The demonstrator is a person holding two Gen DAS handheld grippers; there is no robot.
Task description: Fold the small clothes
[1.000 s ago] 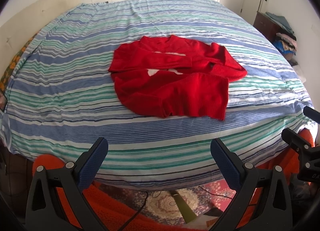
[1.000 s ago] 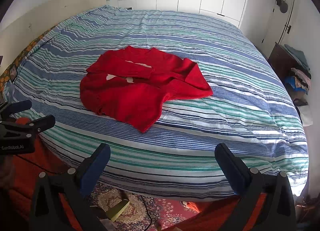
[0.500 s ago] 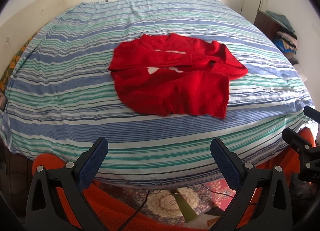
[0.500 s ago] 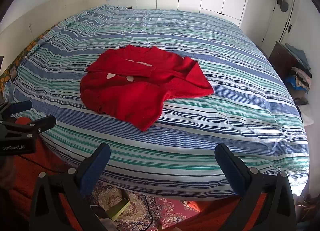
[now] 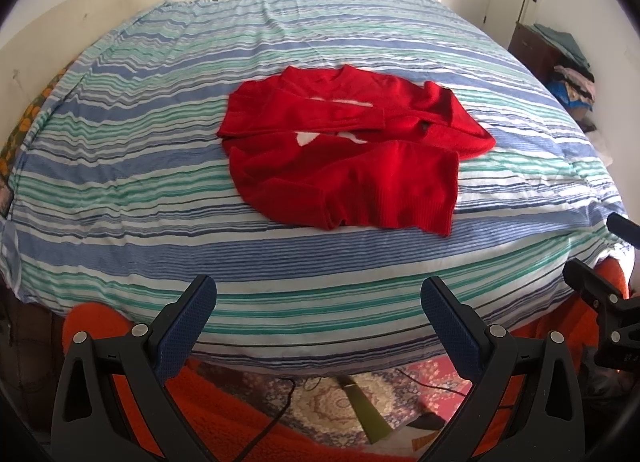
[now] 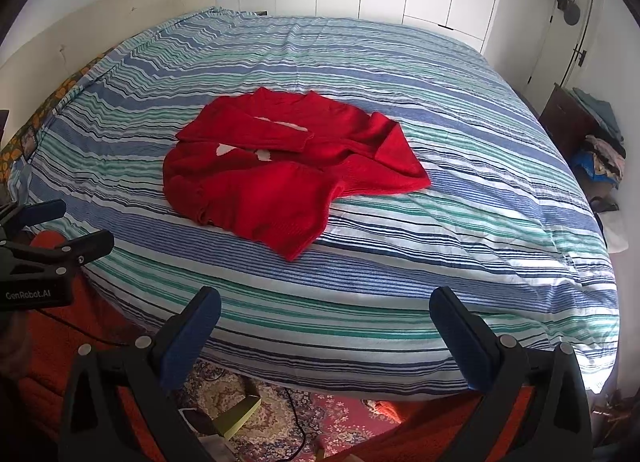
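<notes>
While both grippers hang short of bed edge, fold step not yet begun. Left gripper [image 5: 318, 302] spread wide, grasping nothing; right gripper [image 6: 324, 312] likewise. Red sweater [image 5: 352, 154] lies part-folded mid striped bedspread [image 5: 120, 166], sleeves across chest. Next: reach in, pinch near hem. Versus a second ago: view slightly lower, sweater unmoved.

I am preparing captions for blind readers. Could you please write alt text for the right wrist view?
A red sweater lies partly folded on a bed with a blue, green and white striped cover. The open right gripper hangs before the bed's near edge, holding nothing; the left gripper shows at the left.
</notes>
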